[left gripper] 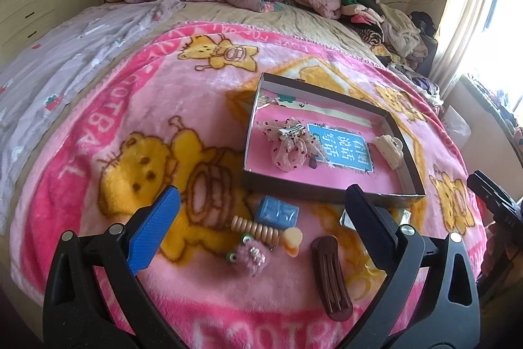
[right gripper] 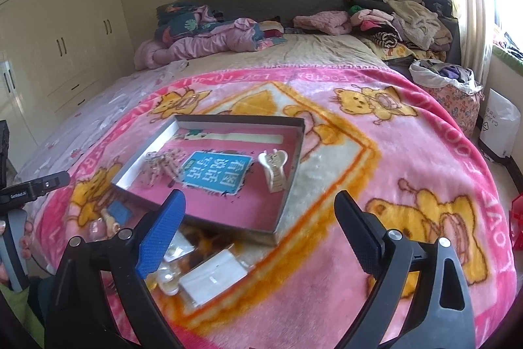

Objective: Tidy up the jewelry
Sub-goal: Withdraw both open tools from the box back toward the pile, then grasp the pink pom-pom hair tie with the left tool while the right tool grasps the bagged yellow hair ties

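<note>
Hovering wide and empty, the left gripper (left gripper: 261, 228) hangs above the loose pieces on the pink fleece bear-print blanket (left gripper: 108, 107): a brown ridged hair clip (left gripper: 331, 277), a beige wooden-bead bracelet (left gripper: 255, 229), a small blue square packet (left gripper: 277, 213). The right gripper (right gripper: 261, 228) gapes too, nothing between its jaws. Already gathered in the shallow grey cardboard tray (right gripper: 295, 152), likely the sorting spot, lie a sheer pink scrunchie (left gripper: 287, 143) and a cream claw clip (right gripper: 274, 169).
</note>
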A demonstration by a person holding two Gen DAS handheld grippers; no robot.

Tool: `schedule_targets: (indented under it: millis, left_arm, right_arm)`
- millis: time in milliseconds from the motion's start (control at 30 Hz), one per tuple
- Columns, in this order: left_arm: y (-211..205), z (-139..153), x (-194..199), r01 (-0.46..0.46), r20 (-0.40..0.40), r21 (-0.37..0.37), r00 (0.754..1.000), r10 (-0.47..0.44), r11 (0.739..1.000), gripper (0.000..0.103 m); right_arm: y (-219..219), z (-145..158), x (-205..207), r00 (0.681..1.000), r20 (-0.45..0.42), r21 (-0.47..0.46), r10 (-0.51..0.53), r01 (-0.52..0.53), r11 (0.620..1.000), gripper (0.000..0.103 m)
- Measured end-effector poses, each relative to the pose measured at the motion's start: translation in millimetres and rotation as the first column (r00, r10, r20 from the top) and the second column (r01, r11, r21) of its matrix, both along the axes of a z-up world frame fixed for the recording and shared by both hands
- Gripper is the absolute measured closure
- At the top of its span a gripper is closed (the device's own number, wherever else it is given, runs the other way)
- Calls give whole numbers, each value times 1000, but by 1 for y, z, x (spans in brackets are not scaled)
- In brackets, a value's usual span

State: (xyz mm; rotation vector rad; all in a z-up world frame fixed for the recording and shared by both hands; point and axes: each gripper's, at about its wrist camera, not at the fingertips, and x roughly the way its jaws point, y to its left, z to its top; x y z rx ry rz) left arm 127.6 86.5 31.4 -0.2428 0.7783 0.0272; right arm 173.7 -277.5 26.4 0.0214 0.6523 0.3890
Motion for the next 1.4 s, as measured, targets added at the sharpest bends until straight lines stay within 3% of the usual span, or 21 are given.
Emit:
schedule_targets:
  millis: [567,1400]
  left_arm:
    - [8,-2,-35,-26,14,31,1000,25,999,11]
    - [-9,-26,-67,21,-21,69,1000,-20,997,11]
  right_arm:
    - [32,-4,-41,996,-15,4,91,-91,996,13]
    - [75,-42,-82,978,-109,-2,177,-178,984,13]
